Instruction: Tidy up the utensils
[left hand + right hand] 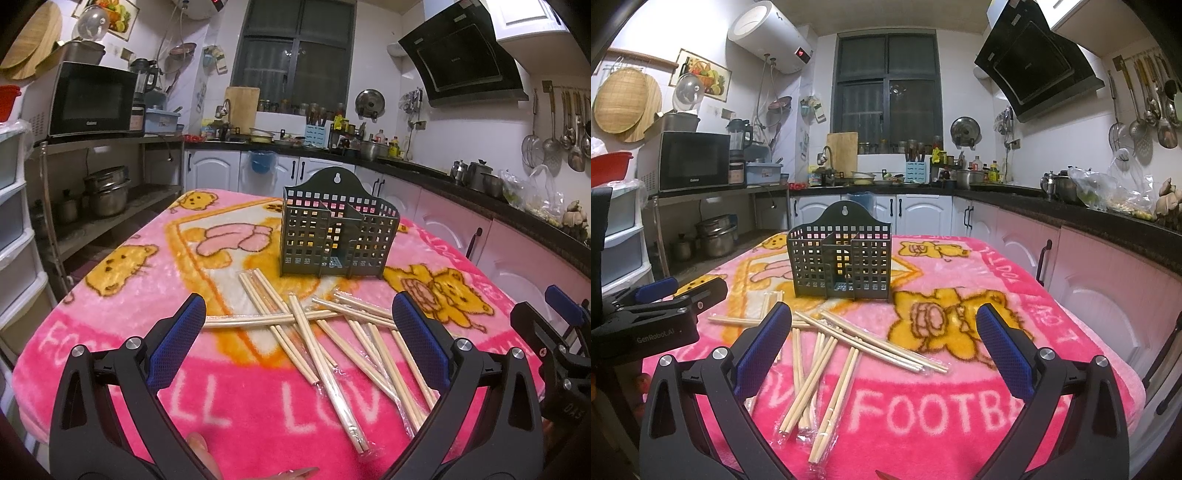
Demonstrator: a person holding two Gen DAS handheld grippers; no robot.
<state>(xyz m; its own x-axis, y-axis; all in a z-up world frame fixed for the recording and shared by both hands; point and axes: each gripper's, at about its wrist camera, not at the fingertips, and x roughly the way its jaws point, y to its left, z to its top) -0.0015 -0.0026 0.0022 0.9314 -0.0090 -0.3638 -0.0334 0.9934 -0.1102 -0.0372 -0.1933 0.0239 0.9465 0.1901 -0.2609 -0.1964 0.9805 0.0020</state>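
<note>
Pale wood, thin and light: chopsticks (314, 339) strewn in a crossed heap on the pink blanket (110, 332), several in clear crinkly sleeves, just in front of the dark perforated holder (332, 236). Holder upright, compartments apparently empty, nothing sorted yet by the look of it. Stiff sticks, probably slick inside that wrap and prone to rolling or pivoting if pinched at a tip; best taken near the middle, across the length, one pair lying on top rather than one pinned beneath. Soft fleece underneath, so some give when pressing down. Left gripper (299, 325) spread wide, nothing between its blue pads (184, 332), hovering above the pile's near side. Right gripper (882, 332) likewise gaping and unloaded, poised over the same heap from the other side. Both close together, so a risk of crowding each other. Beyond the table, kitchen counter (1071, 210), microwave (88, 99), hanging ladles (1145, 107).
</note>
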